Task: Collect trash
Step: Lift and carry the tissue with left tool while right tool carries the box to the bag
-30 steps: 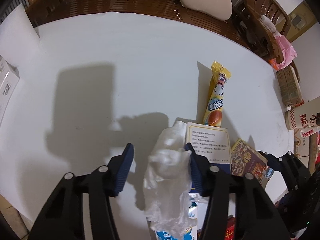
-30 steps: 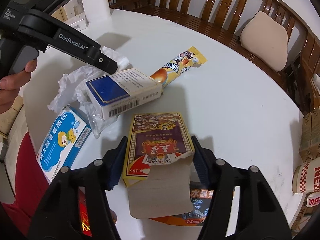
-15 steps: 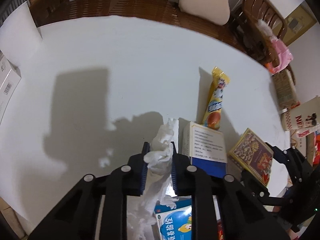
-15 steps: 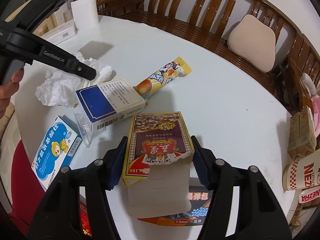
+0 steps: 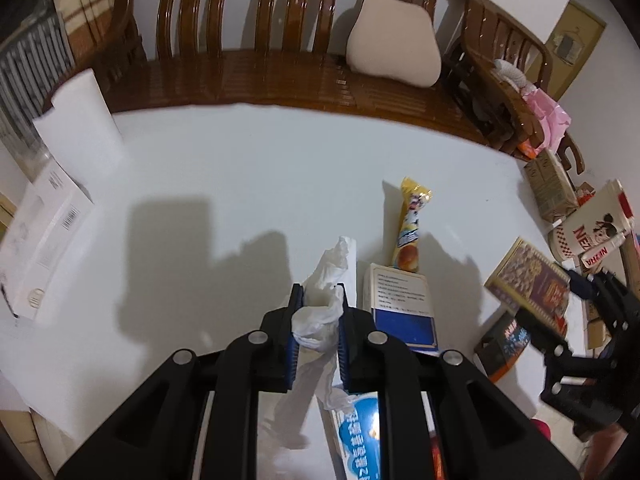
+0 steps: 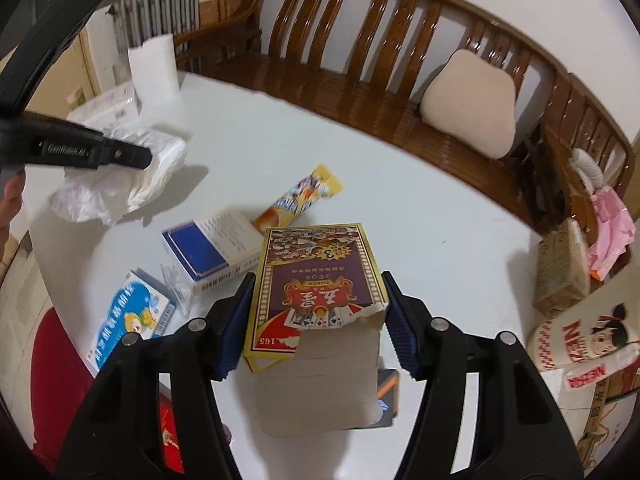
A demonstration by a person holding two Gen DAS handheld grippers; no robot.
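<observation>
Bench: a wooden bench (image 5: 248, 40) curves behind the tabletop, with a beige cushion (image 5: 394, 42) on its seat.
Tabletop: the white tabletop (image 5: 248, 168) carries the litter along its near and right side.
White box: a white box (image 5: 44, 232) with a barcode lies at the left edge.
Card box: a torn, gold-edged playing-card box (image 6: 316, 280) is lifted clear of the tabletop.
Right tool: the right tool (image 6: 316, 320) is clamped on the card box's two long sides, its blue pads pressed against the cardboard.
Blue-and-white box: a carton (image 5: 400, 306) lies near the middle, just beside the wrapper.
Cartoon box: a light-blue carton (image 6: 132, 316) lies at the near edge.
Tissue: a crumpled white tissue (image 5: 324, 300) hangs off the tabletop.
Left tool: the left tool (image 5: 318, 312) is pinched tight on the tissue.
Snack wrapper: a yellow wrapper (image 5: 412, 224) lies flat beyond the blue-and-white box.
</observation>
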